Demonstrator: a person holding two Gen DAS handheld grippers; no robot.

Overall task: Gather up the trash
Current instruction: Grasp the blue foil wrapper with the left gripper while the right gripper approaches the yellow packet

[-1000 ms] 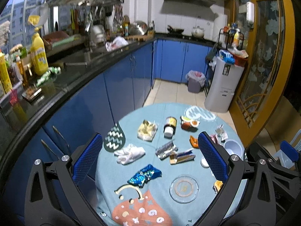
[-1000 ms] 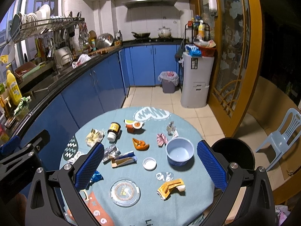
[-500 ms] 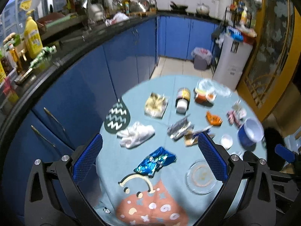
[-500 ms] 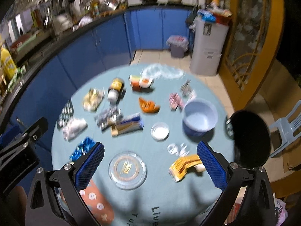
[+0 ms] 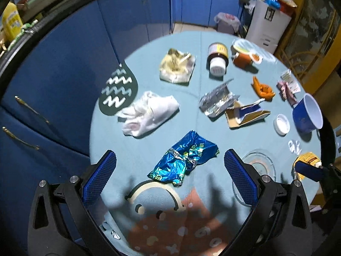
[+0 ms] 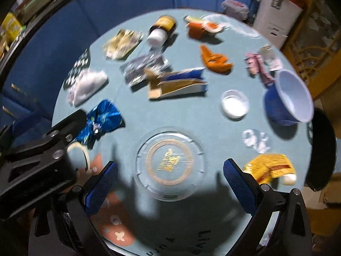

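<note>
Trash lies scattered over the round table (image 5: 213, 134) with its light blue cloth, none of it picked up yet; the step in hand looks like the approach to a first piece. The crumpled blue foil wrapper (image 5: 185, 160) sits low in the left wrist view, between the left gripper (image 5: 170, 178) fingers' line and just ahead of them, so it is the likely first target. The next move probably calls for lowering onto it and closing on the bunched middle. That gripper is spread wide and holds nothing. In the blurred right wrist view, the right gripper (image 6: 170, 188) is equally wide and empty, hovering over a clear plastic lid (image 6: 169, 163) at lower centre, a yellow wrapper (image 6: 270, 168) to its right.
</note>
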